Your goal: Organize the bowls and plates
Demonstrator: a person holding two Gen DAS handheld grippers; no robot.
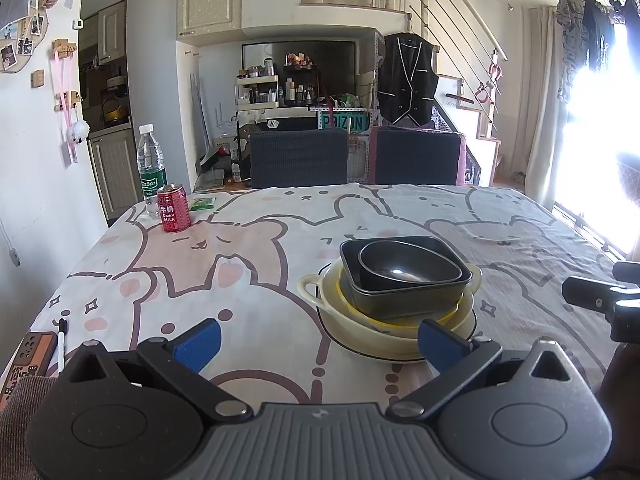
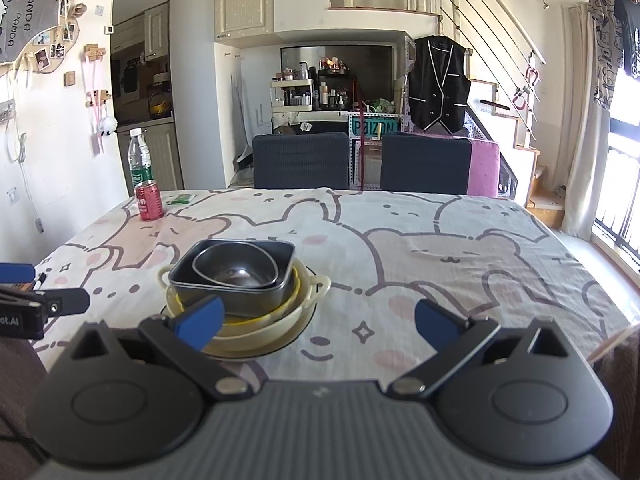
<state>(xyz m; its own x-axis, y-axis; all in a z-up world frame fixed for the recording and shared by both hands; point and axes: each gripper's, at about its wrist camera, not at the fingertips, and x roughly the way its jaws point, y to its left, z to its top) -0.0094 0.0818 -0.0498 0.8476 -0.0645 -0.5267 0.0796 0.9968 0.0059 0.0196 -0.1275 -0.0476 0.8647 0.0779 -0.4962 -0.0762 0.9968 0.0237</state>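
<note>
Sitting beyond both jaws (spread wide): stacked dishes [image 1: 400, 292].

One dish stack [image 1: 394, 296], one can [image 1: 173, 208], one bottle [image 1: 151, 168], two chairs [image 1: 299, 158]

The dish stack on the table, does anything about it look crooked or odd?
Slightly. The dark rectangular pan sits tilted in the cream bowls, and the oval bowl inside it lies askew. Nothing looks spilled or broken. Both grippers are open, clear of the stack.

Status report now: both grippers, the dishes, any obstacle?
Left gripper open, empty. Right gripper open, empty. Dark bowl nested in dark square dish, on cream dishes, untouched. Nothing in the way.
</note>
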